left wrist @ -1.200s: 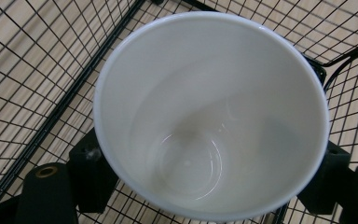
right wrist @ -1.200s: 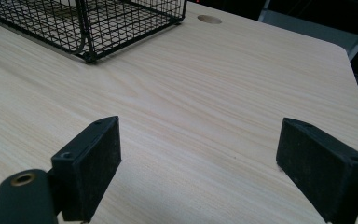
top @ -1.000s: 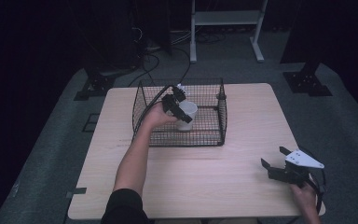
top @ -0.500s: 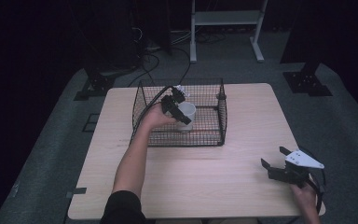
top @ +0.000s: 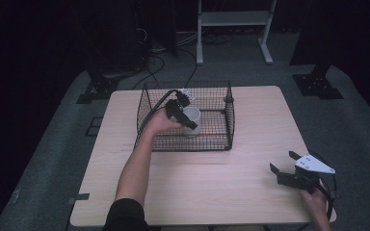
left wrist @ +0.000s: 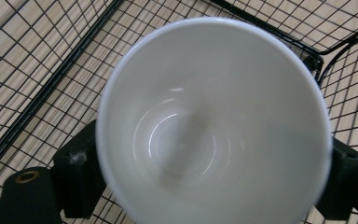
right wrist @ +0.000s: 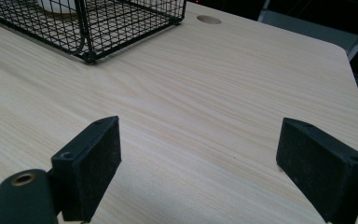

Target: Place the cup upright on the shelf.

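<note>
Nearest you, your right gripper rests low over the near right corner of the table, its jaws spread wide with bare wood between them; from its own view nothing lies in the gap. It seems parked there, out of the way, leaving the working space to your other hand.

Farther in, your left forearm reaches forward over the table and over the near wall of the wire basket. Your left gripper is inside the basket, its jaws pinching a white mug from either side. In the left gripper view the mug is seen mouth-on, empty, with a black jaw pressed against each flank, and the basket's mesh floor and walls all round it. The side grip keeps the mug's open mouth upward and your hand above the rim of the wire.

Whether the mug's base touches the basket floor or hangs just above it, you cannot tell from here.

What hems you in is the basket itself: the near wall under your wrist, the left wall just beside the gripper and its trailing cable. Any move with the mug, by my judgement, must go upward before it goes sideways.

Beyond the table stand a white metal frame and dark stands on the grey floor.
</note>
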Demonstrator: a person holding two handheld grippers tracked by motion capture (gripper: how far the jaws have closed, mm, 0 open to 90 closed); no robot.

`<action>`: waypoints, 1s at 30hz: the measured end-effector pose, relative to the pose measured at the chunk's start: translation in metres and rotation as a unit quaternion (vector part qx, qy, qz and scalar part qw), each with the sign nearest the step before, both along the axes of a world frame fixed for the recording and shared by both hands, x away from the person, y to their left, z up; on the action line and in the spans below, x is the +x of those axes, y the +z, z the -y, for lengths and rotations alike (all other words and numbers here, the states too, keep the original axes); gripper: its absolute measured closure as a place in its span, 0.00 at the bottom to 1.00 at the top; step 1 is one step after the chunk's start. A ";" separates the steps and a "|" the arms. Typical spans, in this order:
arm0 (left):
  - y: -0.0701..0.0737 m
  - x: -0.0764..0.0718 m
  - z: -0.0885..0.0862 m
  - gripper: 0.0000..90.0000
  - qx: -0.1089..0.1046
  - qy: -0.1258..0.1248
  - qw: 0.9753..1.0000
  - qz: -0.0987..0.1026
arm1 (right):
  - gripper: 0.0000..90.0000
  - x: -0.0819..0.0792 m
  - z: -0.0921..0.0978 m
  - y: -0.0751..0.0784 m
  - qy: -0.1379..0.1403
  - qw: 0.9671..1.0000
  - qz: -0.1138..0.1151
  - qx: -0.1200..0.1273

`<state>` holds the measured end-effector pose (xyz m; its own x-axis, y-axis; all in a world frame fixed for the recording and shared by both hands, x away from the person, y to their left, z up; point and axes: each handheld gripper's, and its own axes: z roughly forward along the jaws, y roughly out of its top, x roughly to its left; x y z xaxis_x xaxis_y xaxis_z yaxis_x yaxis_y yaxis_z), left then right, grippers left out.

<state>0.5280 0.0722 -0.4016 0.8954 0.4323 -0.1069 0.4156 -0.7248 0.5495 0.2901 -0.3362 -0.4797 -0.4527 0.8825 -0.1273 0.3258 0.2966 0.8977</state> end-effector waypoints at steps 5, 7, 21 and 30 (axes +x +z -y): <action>0.009 -0.005 -0.003 0.09 -0.009 0.006 1.000 0.013 | 0.15 0.000 0.000 0.000 0.000 1.000 0.000 0.000; 0.012 -0.008 -0.005 0.08 -0.008 0.007 1.000 0.017 | 0.15 0.000 0.000 0.000 0.000 1.000 0.001 0.000; 0.035 -0.033 -0.024 0.08 -0.018 0.019 0.998 0.056 | 0.15 0.000 0.000 0.000 -0.001 1.000 0.001 0.000; 0.041 -0.045 -0.041 0.08 -0.031 0.034 0.996 0.071 | 0.15 0.000 0.000 0.000 -0.002 1.000 -0.001 0.002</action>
